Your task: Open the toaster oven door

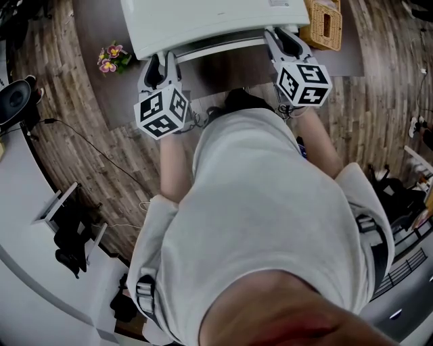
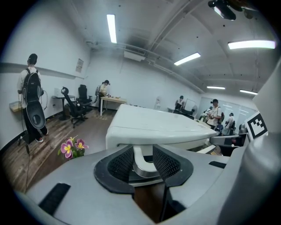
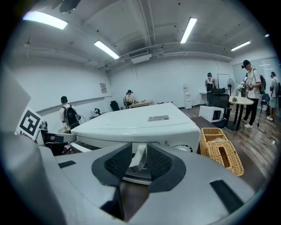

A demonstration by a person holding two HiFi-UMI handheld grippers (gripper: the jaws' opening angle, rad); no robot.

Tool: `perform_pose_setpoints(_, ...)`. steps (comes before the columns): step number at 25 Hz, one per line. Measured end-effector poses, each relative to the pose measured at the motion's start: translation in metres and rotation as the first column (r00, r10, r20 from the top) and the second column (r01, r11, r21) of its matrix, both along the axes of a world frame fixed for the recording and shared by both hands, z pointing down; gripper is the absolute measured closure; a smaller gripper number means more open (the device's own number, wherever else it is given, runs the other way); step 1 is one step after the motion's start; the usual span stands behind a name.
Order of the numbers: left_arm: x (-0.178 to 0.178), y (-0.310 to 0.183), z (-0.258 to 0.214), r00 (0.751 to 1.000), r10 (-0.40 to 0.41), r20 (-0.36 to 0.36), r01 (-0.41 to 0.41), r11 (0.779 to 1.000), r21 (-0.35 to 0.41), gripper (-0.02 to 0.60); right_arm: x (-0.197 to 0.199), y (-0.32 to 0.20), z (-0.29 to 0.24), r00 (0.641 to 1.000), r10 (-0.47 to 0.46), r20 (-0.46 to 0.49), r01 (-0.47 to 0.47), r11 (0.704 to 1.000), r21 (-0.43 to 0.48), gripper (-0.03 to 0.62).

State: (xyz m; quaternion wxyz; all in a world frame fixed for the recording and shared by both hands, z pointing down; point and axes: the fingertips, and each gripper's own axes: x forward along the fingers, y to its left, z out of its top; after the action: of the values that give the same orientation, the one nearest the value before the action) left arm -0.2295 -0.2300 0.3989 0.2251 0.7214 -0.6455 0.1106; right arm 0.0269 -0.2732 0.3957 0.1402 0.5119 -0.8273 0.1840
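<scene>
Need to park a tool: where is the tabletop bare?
Bare tabletop lies left of the toaster oven, beyond the flowers, and in front between the left gripper and right gripper. Crowded on the right: wicker basket beside the oven.

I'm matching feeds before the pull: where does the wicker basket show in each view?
Head view: the wicker basket is at the top edge, right of the toaster oven.
Left gripper view: not in it.
Right gripper view: the wicker basket is at lower right, beside the oven.
Shared landmark: the white toaster oven top, in all three.
</scene>
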Motion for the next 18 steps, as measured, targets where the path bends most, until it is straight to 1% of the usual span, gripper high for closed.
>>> perform_pose_setpoints(5,-0.0006,-0.0004,0.0005,1.0,-0.024,0.002,0.024,1.0,-0.003,0.448,-0.0011,-0.0022,0.002,0.999,0.001,0.033,0.0,0.999,-0.037,0.47)
perform_pose_setpoints(7,-0.0008,-0.0008,0.0015,1.0,-0.028,0.006,0.028,1.0,-0.001,0.448,-0.004,-0.0033,0.0038,0.999,-0.008,0.042,0.01,0.999,-0.053,0.491)
perform_pose_setpoints(10,-0.0003,-0.0019,0.0019,1.0,-0.021,0.016,0.021,1.0,0.002,0.446,-0.005,-0.0046,0.0042,0.999,-0.02,0.025,0.021,0.998,-0.055,0.488)
perform_pose_setpoints(18,-0.0017,-0.0007,0.0027,1.0,-0.002,0.012,0.002,1.0,-0.005,0.442,-0.0066,-0.0025,0.0044,1.0,-0.022,-0.005,0.021,0.999,-0.047,0.487)
